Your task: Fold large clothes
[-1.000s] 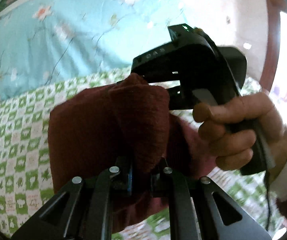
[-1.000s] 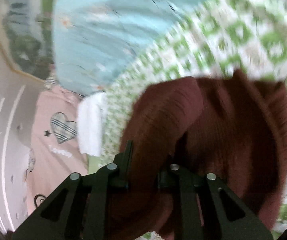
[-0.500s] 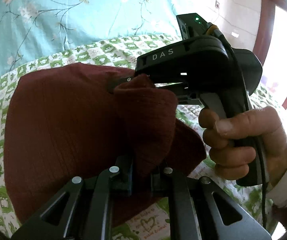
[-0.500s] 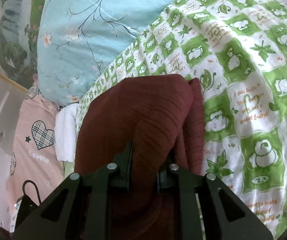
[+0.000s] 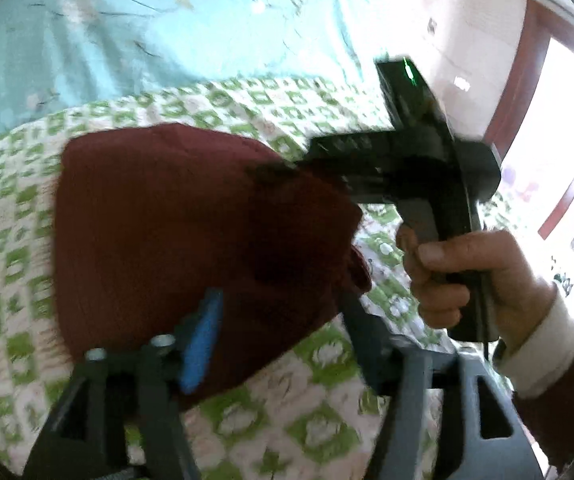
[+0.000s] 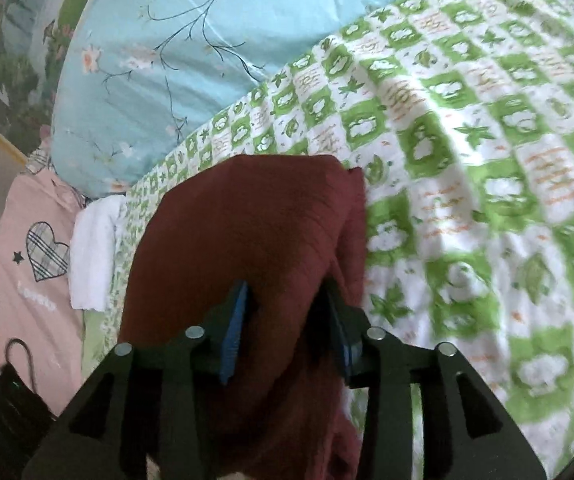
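Two loose holds: left hand-held gripper (image 5: 275, 320) and right hand-held gripper (image 6: 287, 320), jaws apart around a fold of the maroon garment (image 6: 247, 220) lying on the bed (image 6: 467, 160). Draw both straight back without snagging the cloth, then press the fold flat.

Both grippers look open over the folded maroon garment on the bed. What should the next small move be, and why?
Probably back both grippers straight off. The left gripper and right gripper stand open, fingers apart with cloth between them, and the garment lies as a folded bundle on the checked bedspread. Pulling back without snagging should leave the fold intact.
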